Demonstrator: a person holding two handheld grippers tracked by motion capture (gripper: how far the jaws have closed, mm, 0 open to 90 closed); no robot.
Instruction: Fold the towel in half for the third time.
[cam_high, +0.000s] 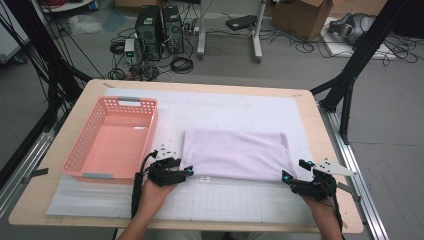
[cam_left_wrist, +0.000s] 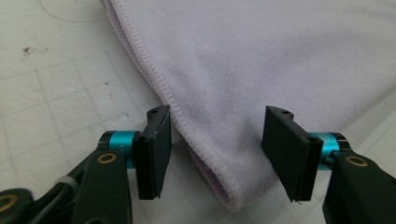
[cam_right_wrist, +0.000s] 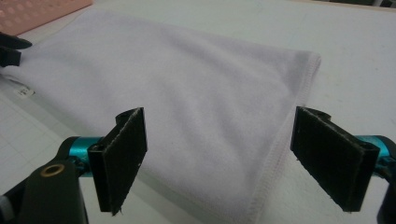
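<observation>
One towel (cam_high: 236, 153), one basket (cam_high: 114, 138), two grippers: left gripper (cam_left_wrist: 215, 140), right gripper (cam_right_wrist: 219, 156).

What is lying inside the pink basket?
The pink basket looks empty: its bare floor shows, with a small pale glint that I cannot identify. Its near wall hides a strip of floor behind it.

A wooden table (cam_high: 330, 150) carries a white gridded mat (cam_high: 225, 200), pink basket (cam_high: 114, 140) and folded towel (cam_high: 235, 154).
</observation>
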